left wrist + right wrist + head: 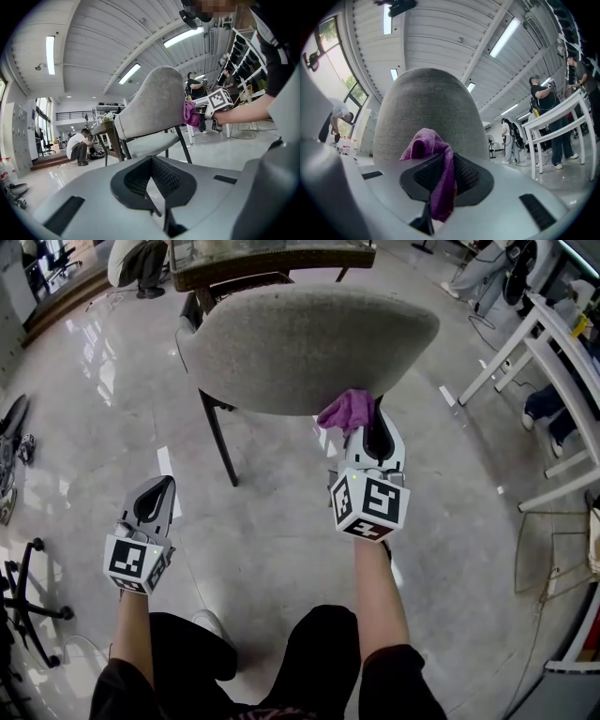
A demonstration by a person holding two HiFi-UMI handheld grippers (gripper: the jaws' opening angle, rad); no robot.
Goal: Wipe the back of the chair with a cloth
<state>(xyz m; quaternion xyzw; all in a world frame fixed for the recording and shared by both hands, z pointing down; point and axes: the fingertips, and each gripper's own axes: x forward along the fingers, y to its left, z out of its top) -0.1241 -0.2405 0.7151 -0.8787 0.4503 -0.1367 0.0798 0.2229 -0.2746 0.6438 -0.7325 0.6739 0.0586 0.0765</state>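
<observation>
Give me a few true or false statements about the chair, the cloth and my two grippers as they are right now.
1. The right gripper is shut on a purple cloth. True.
2. The cloth lies on the floor. False: it is held up against the back of the chair's grey backrest.
3. The left gripper grips a chair leg. False: its jaws are together on nothing, and it is clear of the chair.
4. The backrest is grey and the chair legs are dark. True.
</observation>
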